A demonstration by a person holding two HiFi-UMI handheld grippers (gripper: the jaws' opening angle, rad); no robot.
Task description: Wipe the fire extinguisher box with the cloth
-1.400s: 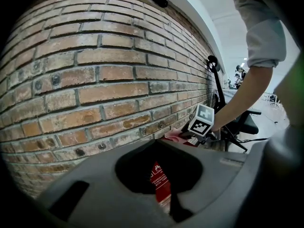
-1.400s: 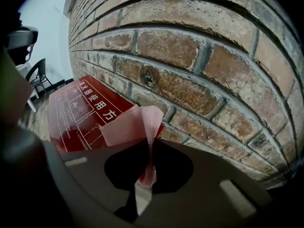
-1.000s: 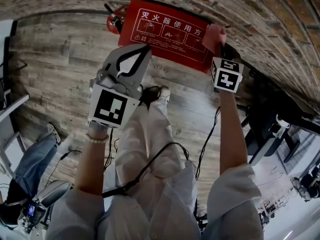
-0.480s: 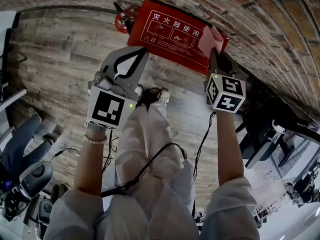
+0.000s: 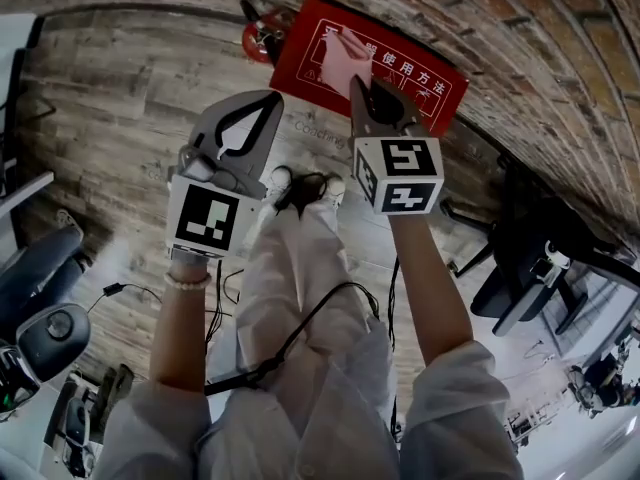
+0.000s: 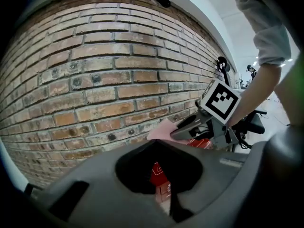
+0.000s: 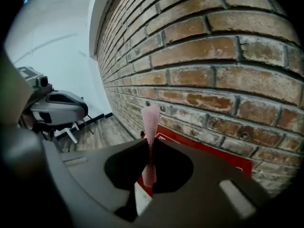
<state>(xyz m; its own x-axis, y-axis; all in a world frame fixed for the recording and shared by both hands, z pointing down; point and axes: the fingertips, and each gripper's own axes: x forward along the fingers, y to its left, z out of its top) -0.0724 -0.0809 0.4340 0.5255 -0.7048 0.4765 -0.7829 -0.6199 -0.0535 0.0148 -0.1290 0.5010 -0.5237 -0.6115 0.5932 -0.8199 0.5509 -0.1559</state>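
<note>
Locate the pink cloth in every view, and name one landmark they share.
Head view: cloth top centre, over the red fire extinguisher box, ahead of the right hand-held gripper.
Left gripper view: right of centre, at that gripper's tip, before the brick wall.
Right gripper view: centre, edge-on, pinched between the jaws.
Shared landmark: the red fire extinguisher box.

grippers 2: left gripper point(image 5: 268, 100), right gripper point(image 5: 360, 83) | cloth point(image 5: 340, 53) 1 | fire extinguisher box point(image 5: 432, 70) 1 | shoes point(image 5: 277, 180) 2
</note>
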